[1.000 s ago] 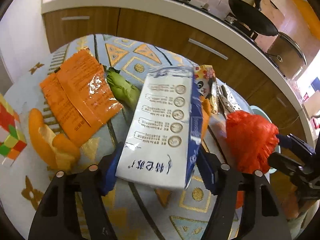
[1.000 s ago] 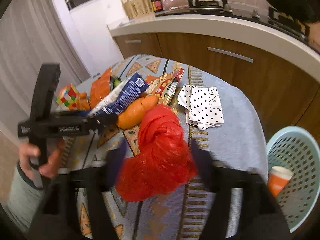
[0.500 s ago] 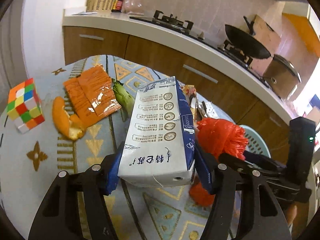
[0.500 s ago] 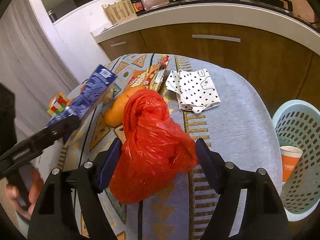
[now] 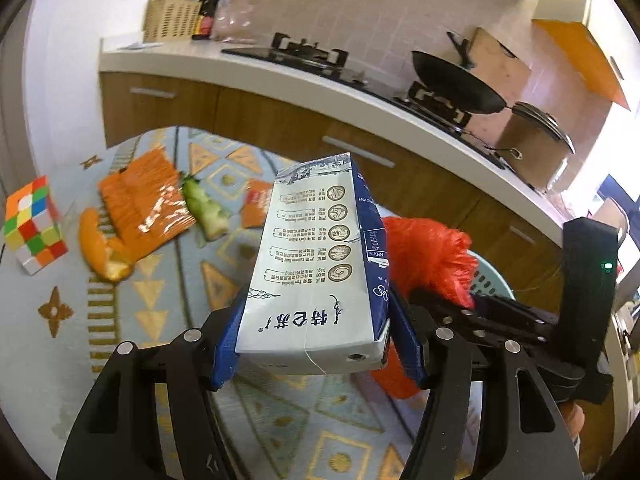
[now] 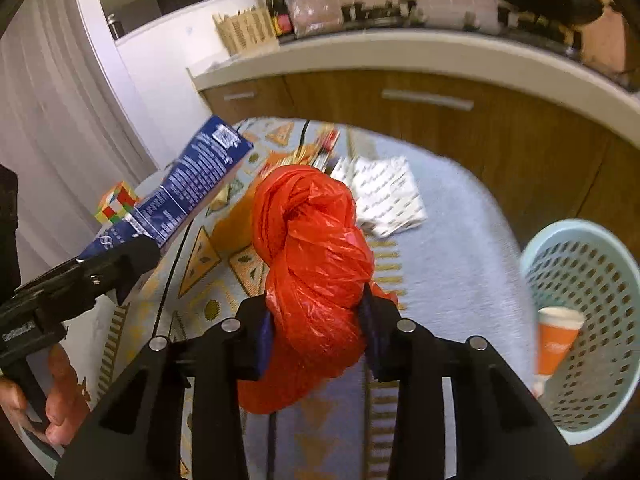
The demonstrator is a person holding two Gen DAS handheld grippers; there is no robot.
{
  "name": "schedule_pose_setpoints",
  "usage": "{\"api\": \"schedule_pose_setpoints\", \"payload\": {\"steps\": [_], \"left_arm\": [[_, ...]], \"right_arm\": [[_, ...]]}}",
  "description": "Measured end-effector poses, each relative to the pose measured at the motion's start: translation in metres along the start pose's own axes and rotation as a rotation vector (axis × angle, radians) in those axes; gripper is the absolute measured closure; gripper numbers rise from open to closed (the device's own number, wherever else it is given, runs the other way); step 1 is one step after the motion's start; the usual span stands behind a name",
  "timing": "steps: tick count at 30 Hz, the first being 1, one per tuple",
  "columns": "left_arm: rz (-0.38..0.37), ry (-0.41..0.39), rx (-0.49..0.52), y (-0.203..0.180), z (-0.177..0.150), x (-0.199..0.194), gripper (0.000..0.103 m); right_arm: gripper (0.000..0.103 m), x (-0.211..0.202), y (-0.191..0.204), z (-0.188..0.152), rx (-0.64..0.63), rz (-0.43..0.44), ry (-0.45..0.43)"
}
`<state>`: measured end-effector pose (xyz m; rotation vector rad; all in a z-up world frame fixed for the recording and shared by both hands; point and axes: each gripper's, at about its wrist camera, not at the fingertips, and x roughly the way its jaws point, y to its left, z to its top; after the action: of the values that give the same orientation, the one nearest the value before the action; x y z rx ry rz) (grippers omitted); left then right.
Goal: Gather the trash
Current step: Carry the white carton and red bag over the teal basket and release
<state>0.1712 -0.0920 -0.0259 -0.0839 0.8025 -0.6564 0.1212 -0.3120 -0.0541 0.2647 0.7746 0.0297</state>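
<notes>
Left gripper (image 5: 316, 344) clamped on blue-and-white milk carton (image 5: 316, 256), blue fingers (image 5: 226, 348) pressing both sides near its base, carton lifted clear of bench (image 5: 60, 360) and tilted away from camera. Right gripper (image 6: 318, 332) just closed in on red plastic bag (image 6: 316, 248), fingers (image 6: 262, 336) now squeezing its lower part; bag bunched and knotted, standing up between them.

Relative to carton in left view: orange wrapper (image 5: 140, 200), green vegetable scrap (image 5: 204, 208) and orange peel (image 5: 100, 248) lying left on patterned cloth; Rubik's cube (image 5: 32, 224) far left near bench edge; small orange packet (image 5: 256, 208) just behind carton, partly hidden. Red bag and right gripper body immediately right of carton, blocking most of basket there.

In right view, carton and left gripper up at left of bag, person's hand (image 6: 44, 400) on handle low left. White spotted napkin (image 6: 384, 196) behind bag to right. Light blue perforated basket (image 6: 584, 320) off bench edge far right, orange paper cup (image 6: 556, 336) inside. Kitchen cabinets and stove behind.
</notes>
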Motion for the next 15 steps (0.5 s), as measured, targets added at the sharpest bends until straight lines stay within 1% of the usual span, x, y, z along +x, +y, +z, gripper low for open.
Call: {"api": "schedule_pose_setpoints", "payload": {"steps": [4, 6, 8, 11, 15], "left_arm": [[-0.036, -0.012, 0.027, -0.022, 0.006, 0.002, 0.042], [-0.083, -0.019, 0.052, -0.038, 0.009, 0.003, 0.042], [-0.104, -0.025, 0.072, -0.05, 0.012, 0.004, 0.042], [-0.129, -0.034, 0.104, -0.075, 0.019, 0.009, 0.042], [-0.163, -0.031, 0.164, -0.116, 0.024, 0.023, 0.042]], "right_arm": [[0.07, -0.031, -0.024, 0.006, 0.026, -0.041, -0.056], [0.07, -0.048, -0.041, 0.009, 0.056, -0.051, -0.075], [0.07, -0.062, -0.055, 0.01, 0.076, -0.067, -0.096], [0.07, -0.088, -0.082, 0.012, 0.112, -0.121, -0.14], [0.07, -0.112, -0.118, 0.008, 0.173, -0.151, -0.165]]}}
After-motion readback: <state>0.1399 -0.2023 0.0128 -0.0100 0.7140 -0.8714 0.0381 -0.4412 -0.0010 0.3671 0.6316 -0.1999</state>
